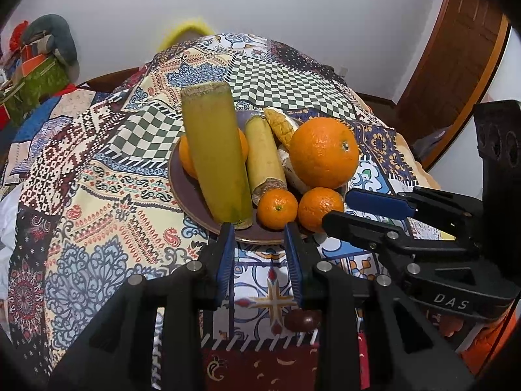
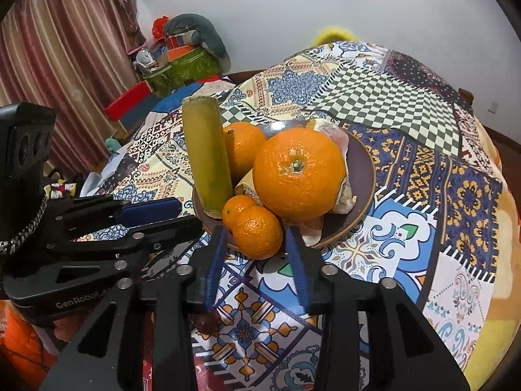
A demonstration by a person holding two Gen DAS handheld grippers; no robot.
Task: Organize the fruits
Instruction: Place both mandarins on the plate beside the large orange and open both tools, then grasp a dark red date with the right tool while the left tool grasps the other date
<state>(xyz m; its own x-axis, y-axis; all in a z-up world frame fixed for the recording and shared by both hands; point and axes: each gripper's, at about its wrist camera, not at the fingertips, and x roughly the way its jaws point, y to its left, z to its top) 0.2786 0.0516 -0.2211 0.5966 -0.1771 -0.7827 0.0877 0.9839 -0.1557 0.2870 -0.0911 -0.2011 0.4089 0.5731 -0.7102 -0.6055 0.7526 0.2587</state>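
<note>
Your fruits are already heaped on the brown plate point(image 2: 364, 169), so judge this as the tidying end of the job. Your left tool point(image 1: 260, 228) is closed on nothing, just short of the plate rim. Your right tool point(image 2: 255, 231) has its jaws apart and empty, the small mandarin point(image 2: 257, 231) just ahead between the tips. The tall green stalk point(image 2: 205, 156) stands upright beyond the left finger and looks easy to topple; the big orange point(image 2: 298, 172) crowds from behind.

Bright orange oranges point(image 2: 298, 172) sit on a brown-purple plate point(image 2: 361, 176) beside yellow-green stalks point(image 1: 215, 159). The table's cloth point(image 1: 107, 176) is a patchwork of green-white checks, blue florals and red-cream paisley.
</note>
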